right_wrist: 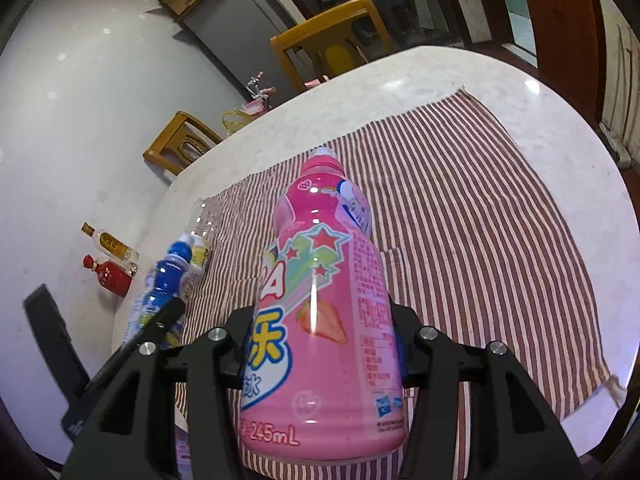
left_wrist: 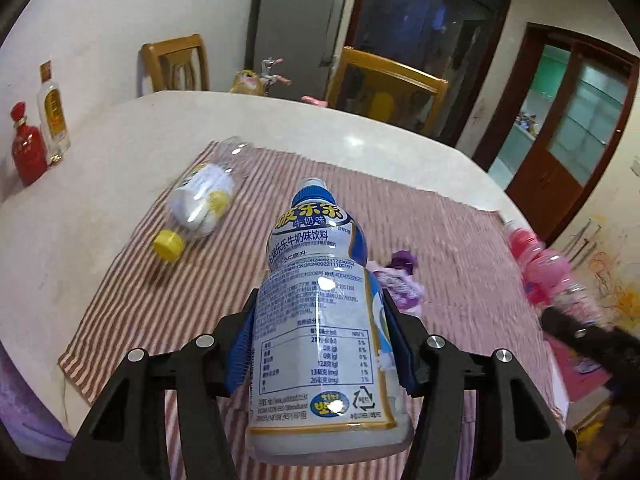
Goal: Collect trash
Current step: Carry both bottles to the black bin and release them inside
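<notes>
Left wrist: left gripper clamps blue bottle. Right gripper clamps pink bottle.

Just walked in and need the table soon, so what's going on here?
A person is clearing trash with a claw in each hand. The left claw is clamped on a blue-and-white plastic milk drink bottle, and the right claw grips a pink strawberry drink bottle; both are held above the red-and-white striped cloth. A clear plastic bottle with a yellow cap lies on its side on the cloth, and a crumpled purple wrapper sits there too.
</notes>
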